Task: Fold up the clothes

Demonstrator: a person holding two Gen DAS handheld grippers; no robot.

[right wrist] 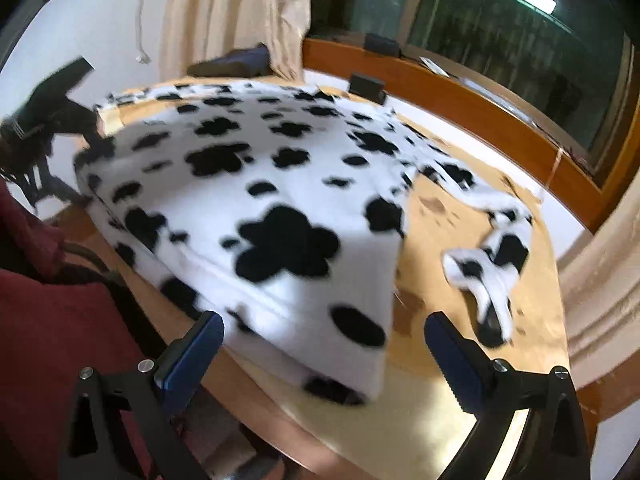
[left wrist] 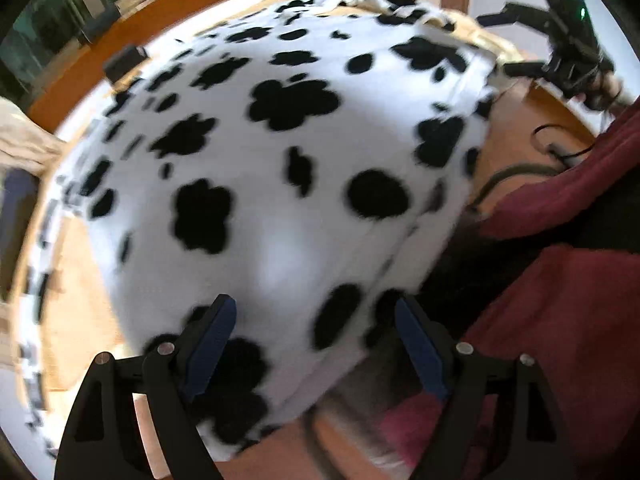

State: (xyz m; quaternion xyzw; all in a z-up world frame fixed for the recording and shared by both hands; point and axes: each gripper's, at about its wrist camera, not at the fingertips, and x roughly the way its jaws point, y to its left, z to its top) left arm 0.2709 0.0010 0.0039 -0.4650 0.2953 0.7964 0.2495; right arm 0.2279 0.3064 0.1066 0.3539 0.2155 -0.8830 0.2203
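One folded cow-print garment (right wrist: 256, 216) lies on one wooden table (right wrist: 440, 216). One loose cow-print strip (right wrist: 492, 256) lies beside it. Two grippers show, the left gripper (left wrist: 316, 344) and the right gripper (right wrist: 324, 356), each with two blue-padded fingers. One small black box (right wrist: 366, 86) sits at the table's far edge. One beige curtain (right wrist: 236, 12) hangs behind.

Light wooden table (right wrist: 436, 216), cow-print garment (right wrist: 256, 200) spread across it, small black box (right wrist: 366, 86) at far edge
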